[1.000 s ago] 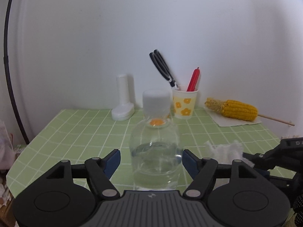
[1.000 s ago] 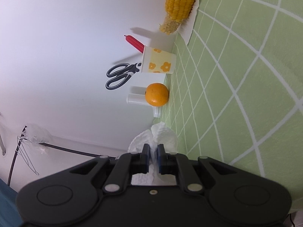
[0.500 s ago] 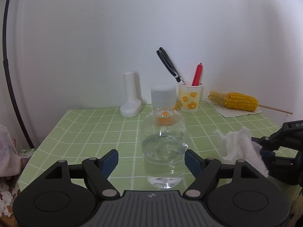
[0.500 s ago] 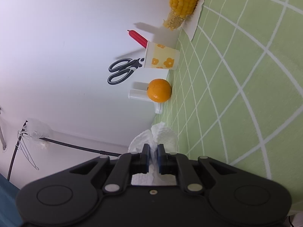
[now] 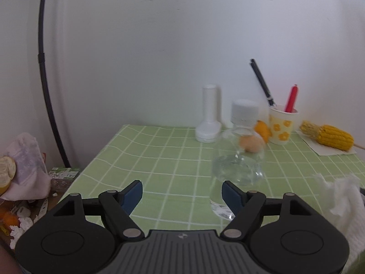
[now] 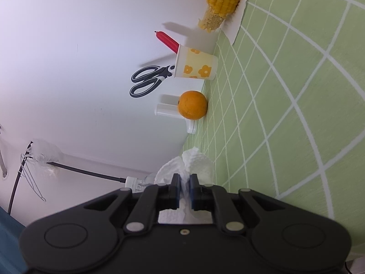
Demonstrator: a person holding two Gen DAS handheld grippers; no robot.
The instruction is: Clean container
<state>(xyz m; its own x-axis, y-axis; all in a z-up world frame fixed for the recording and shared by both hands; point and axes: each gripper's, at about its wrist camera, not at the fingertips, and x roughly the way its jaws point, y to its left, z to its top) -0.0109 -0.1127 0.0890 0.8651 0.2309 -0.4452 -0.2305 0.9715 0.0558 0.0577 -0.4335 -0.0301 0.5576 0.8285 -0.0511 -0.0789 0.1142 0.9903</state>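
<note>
A clear plastic bottle (image 5: 238, 159) with a white cap, part full of water, stands on the green checked tablecloth (image 5: 159, 159). My left gripper (image 5: 182, 193) is open and empty; the bottle stands just ahead of its right finger, not between the fingers. My right gripper (image 6: 184, 188) is rolled sideways and shut on a crumpled white paper towel (image 6: 191, 162). The towel also shows at the right edge of the left wrist view (image 5: 342, 196). The bottle's cap end (image 6: 134, 182) peeks out left of the towel.
Along the wall stand a white plastic holder (image 5: 209, 114), an orange (image 6: 192, 105), a flowered paper cup (image 5: 281, 125) with scissors (image 6: 148, 81) and a red pen, and a corn cob (image 5: 328, 133) on paper. Clutter and a cloth (image 5: 27, 166) lie left of the table edge.
The left gripper has drawn back and swung left, so the bottle has gone from between its fingers to ahead of the right finger. The right gripper keeps its hold on the towel.
</note>
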